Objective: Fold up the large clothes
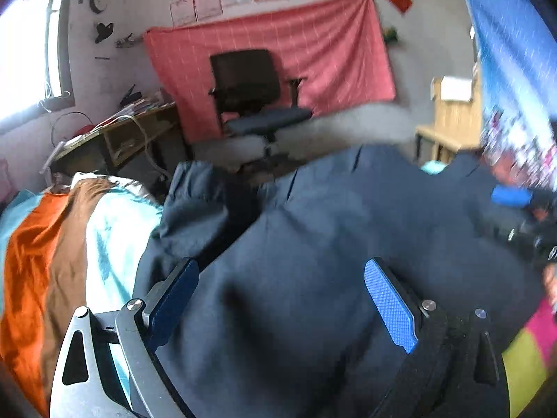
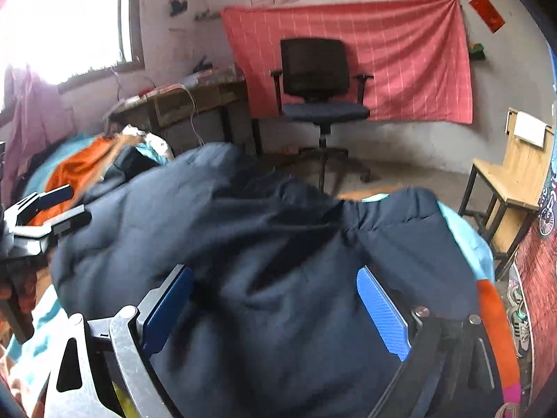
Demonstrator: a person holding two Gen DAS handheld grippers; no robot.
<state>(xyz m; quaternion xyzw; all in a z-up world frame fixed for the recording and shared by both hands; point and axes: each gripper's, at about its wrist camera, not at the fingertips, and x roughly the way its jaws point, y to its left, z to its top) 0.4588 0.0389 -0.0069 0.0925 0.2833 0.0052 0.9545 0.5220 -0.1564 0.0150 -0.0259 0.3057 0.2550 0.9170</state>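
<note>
A large dark navy garment (image 1: 330, 230) lies bunched on a bed with a turquoise, orange and brown cover (image 1: 69, 244). My left gripper (image 1: 282, 285) is open just above the garment, its blue pads (image 1: 390, 306) wide apart with cloth between and below them. My right gripper (image 2: 275, 296) is also open over the same garment (image 2: 261, 244), nothing pinched. The right gripper shows blurred at the right edge of the left wrist view (image 1: 522, 209); the left gripper shows at the left edge of the right wrist view (image 2: 45, 216).
A black office chair (image 2: 320, 80) stands before a red cloth (image 2: 400, 52) on the far wall. A cluttered desk (image 2: 184, 101) is at the left under a bright window. A wooden chair (image 2: 515, 181) stands right of the bed.
</note>
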